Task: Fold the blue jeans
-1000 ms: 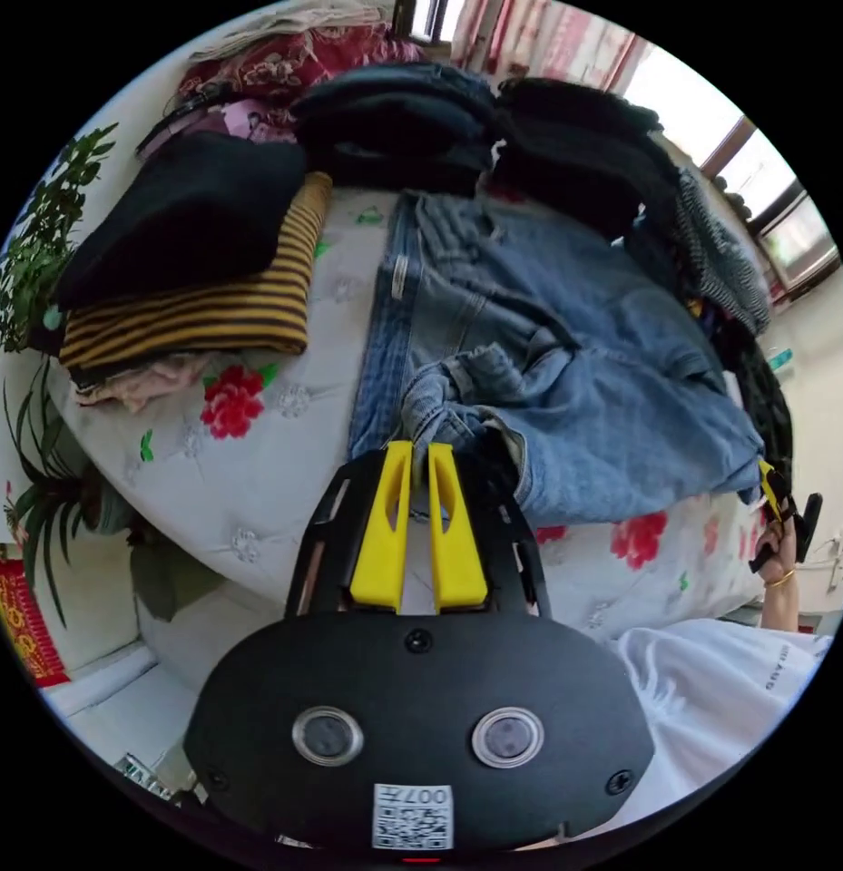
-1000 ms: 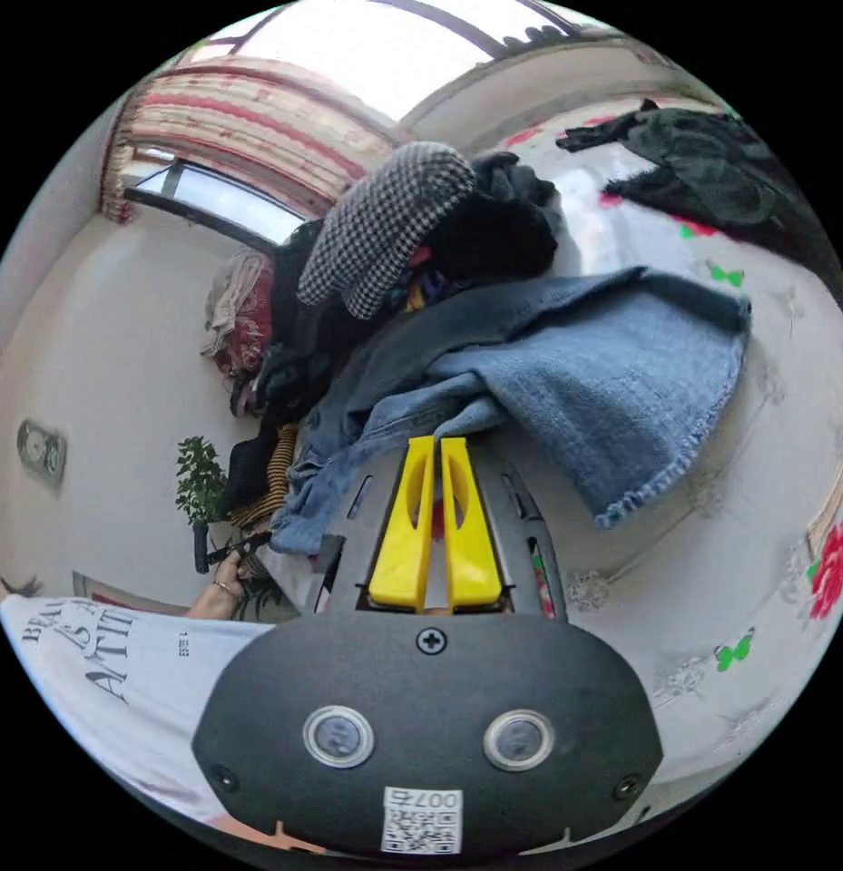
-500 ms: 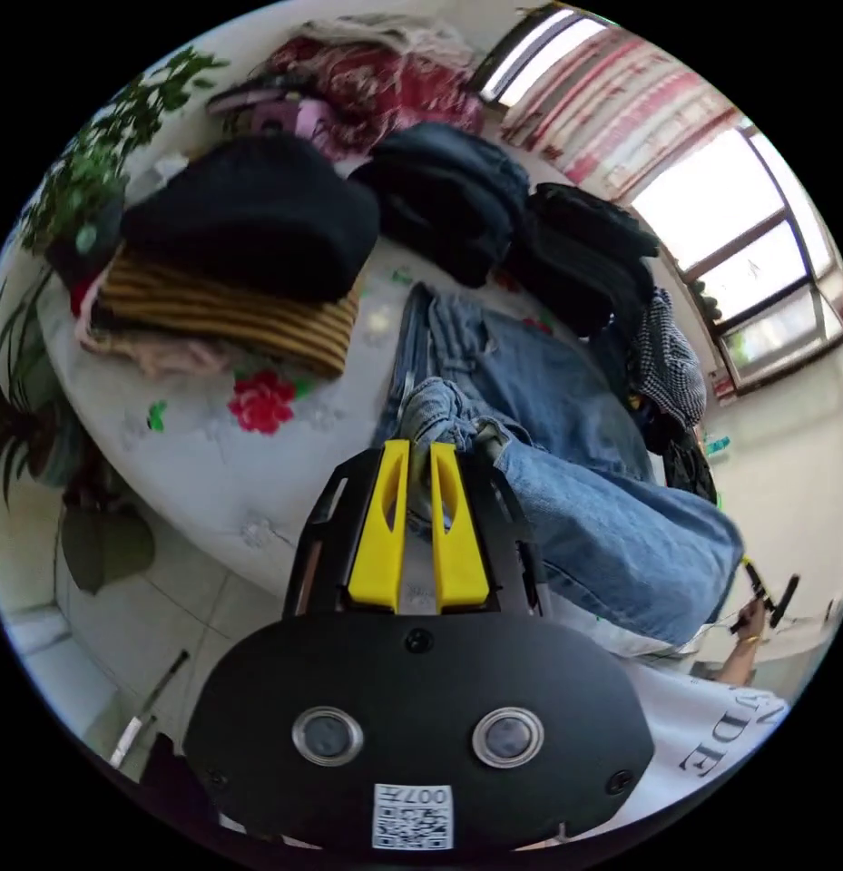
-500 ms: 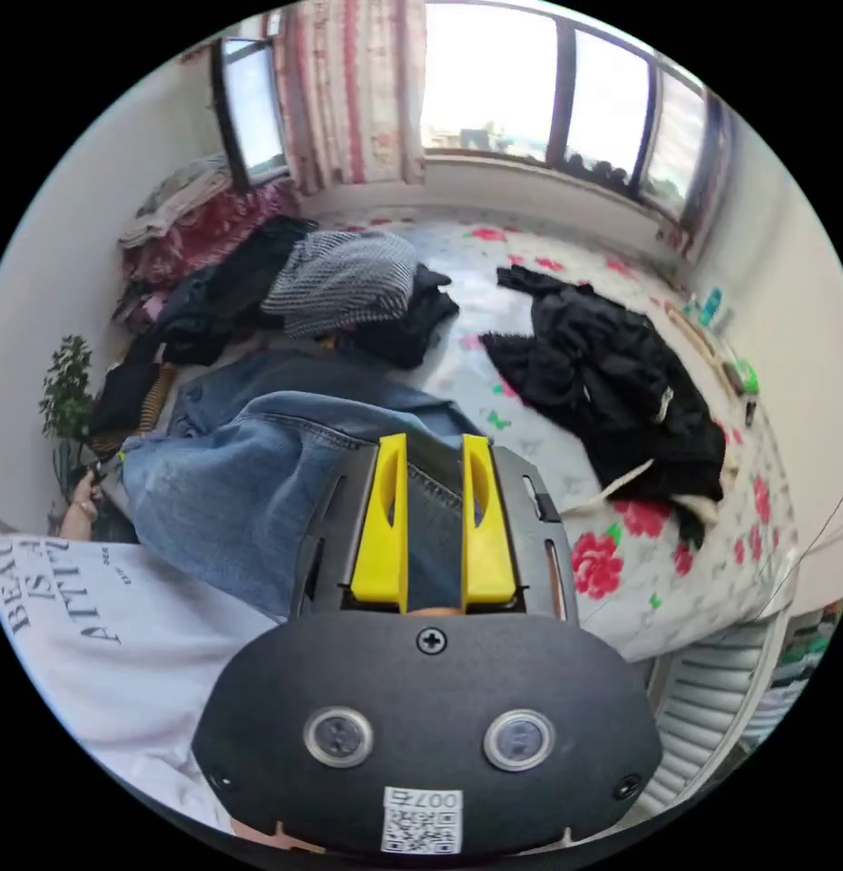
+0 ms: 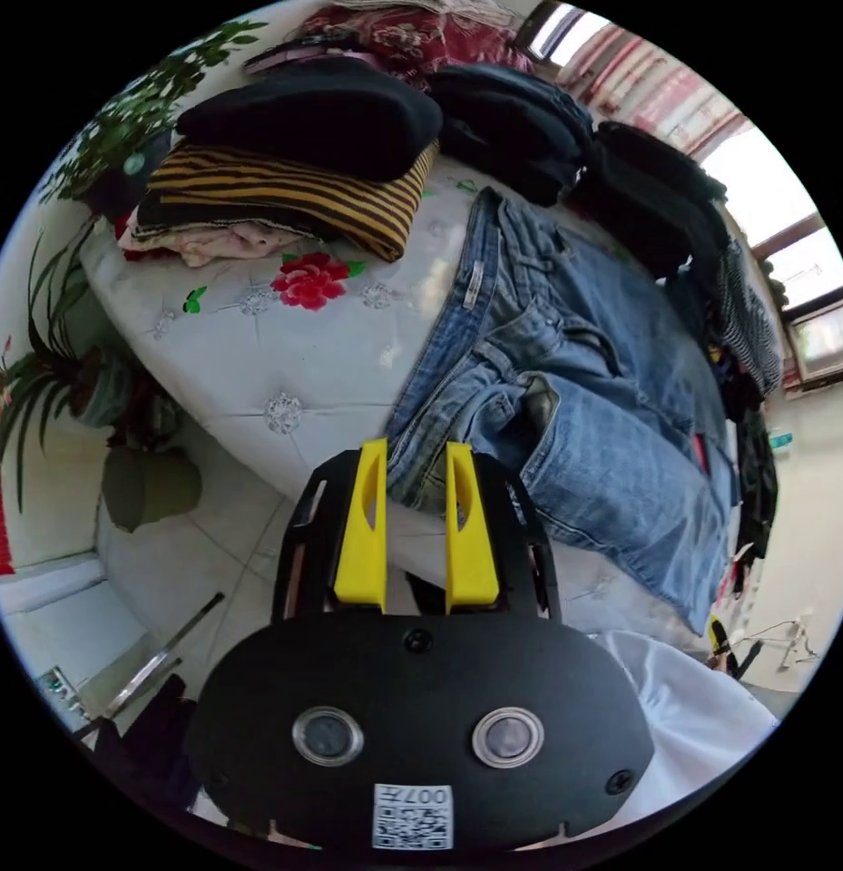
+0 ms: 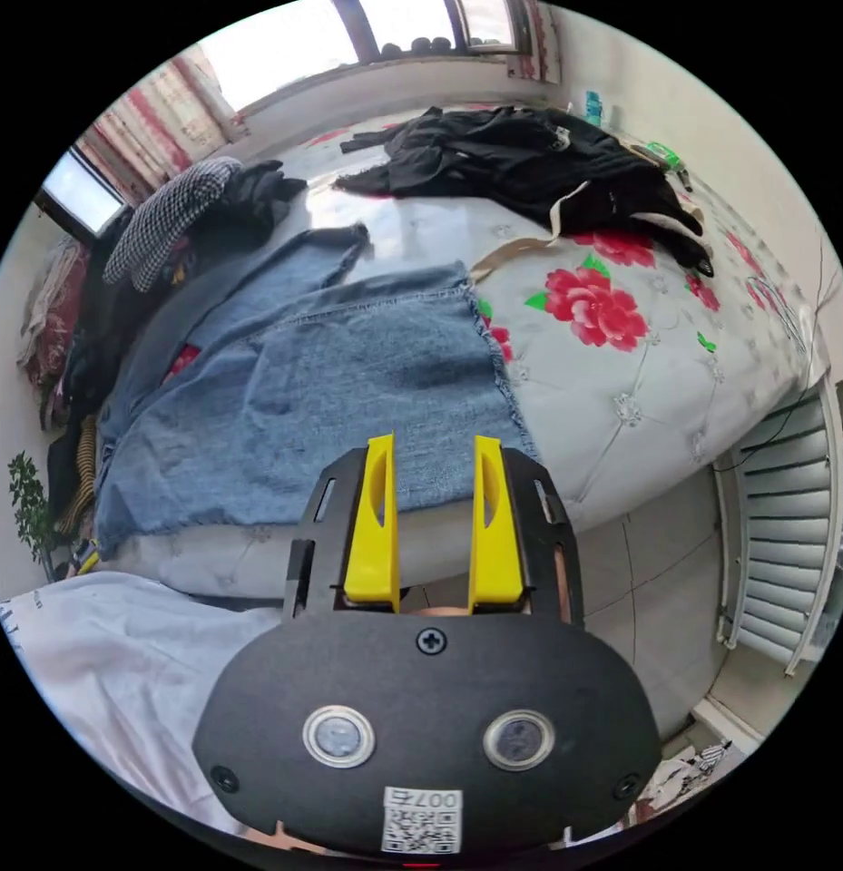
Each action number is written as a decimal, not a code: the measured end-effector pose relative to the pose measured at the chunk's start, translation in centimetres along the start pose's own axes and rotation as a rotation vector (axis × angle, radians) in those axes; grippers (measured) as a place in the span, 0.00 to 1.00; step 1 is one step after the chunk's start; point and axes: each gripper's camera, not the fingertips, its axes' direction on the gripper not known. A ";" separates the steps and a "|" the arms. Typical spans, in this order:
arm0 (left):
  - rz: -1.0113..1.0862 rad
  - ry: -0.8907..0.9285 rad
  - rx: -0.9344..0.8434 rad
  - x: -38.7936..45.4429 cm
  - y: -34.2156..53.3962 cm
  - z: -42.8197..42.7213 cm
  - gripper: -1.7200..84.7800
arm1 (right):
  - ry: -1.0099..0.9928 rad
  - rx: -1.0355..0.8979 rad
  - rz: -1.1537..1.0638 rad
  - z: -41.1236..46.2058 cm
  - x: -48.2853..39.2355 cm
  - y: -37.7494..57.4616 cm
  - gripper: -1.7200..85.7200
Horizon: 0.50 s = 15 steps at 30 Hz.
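On the flowered bed [image 5: 258, 381] the blue jeans [image 5: 566, 381] lie spread flat, their waistband end at the bed's near edge in the left gripper view and their frayed hem end [image 6: 348, 399] near the bed's edge in the right gripper view. A small pale label is sewn on the jeans' waistband, too small to make out; each gripper housing carries a square code sticker, and the dark lettering on the person's white shirt [image 6: 94, 653] is cut off at the view's rim. The left tongs [image 5: 416, 454] hover just off the jeans' waistband corner with yellow jaws parted and nothing between them, the denim showing through the gap beyond the tips. The right tongs [image 6: 432, 449] also stand released, jaws well apart, poised over the jeans' hem edge without pinching it. Beyond the jeans, away from the person, a striped yellow-and-black folded garment [image 5: 285, 195] sits under a black one [image 5: 321, 109], with more dark piled clothes [image 5: 521, 118] next to them. Past the jeans' hem a black garment [image 6: 530, 163] lies crumpled on the bed, and a checked garment [image 6: 167, 218] rests on a dark heap beside the jeans' far side. A potted plant [image 5: 67, 381] stands off the bed's corner by the waistband end, and a white radiator [image 6: 784, 544] stands off the hem end.
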 end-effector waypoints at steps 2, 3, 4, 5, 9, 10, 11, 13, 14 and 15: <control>0.058 -0.082 -0.036 1.9 -0.6 1.2 0.09 | 0.005 -0.124 -0.018 3.6 -0.2 -0.7 0.08; 0.115 -0.145 -0.044 3.0 -1.0 1.4 0.07 | 0.096 -0.044 -0.064 3.2 -1.1 -0.4 0.06; 0.163 -0.175 -0.062 3.9 -1.6 1.3 0.05 | 0.163 -0.058 -0.123 3.8 -1.8 -0.4 0.04; 0.184 -0.174 -0.070 4.2 -1.8 1.0 0.04 | 0.185 -0.088 -0.141 4.1 -2.0 -0.6 0.04; 0.313 -0.224 0.001 4.8 -1.8 -5.1 0.01 | 0.205 -0.082 -0.228 -0.3 0.7 -1.1 0.02; 0.337 -0.273 0.026 4.4 -1.2 -7.1 0.01 | 0.224 -0.037 -0.207 -2.8 2.6 -0.7 0.02; 0.337 -0.288 0.033 3.9 -0.9 -7.8 0.01 | 0.222 -0.025 -0.192 -3.9 3.7 -0.5 0.03; 0.277 -0.162 0.063 1.2 0.2 -9.7 0.02 | 0.133 0.056 -0.154 -7.3 7.3 0.3 0.04; 0.245 -0.118 0.072 0.5 0.4 -9.8 0.02 | 0.112 0.072 -0.138 -7.7 7.9 0.3 0.04; 0.209 -0.052 0.076 0.0 0.8 -9.4 0.06 | 0.077 0.089 -0.106 -7.8 8.6 0.0 0.06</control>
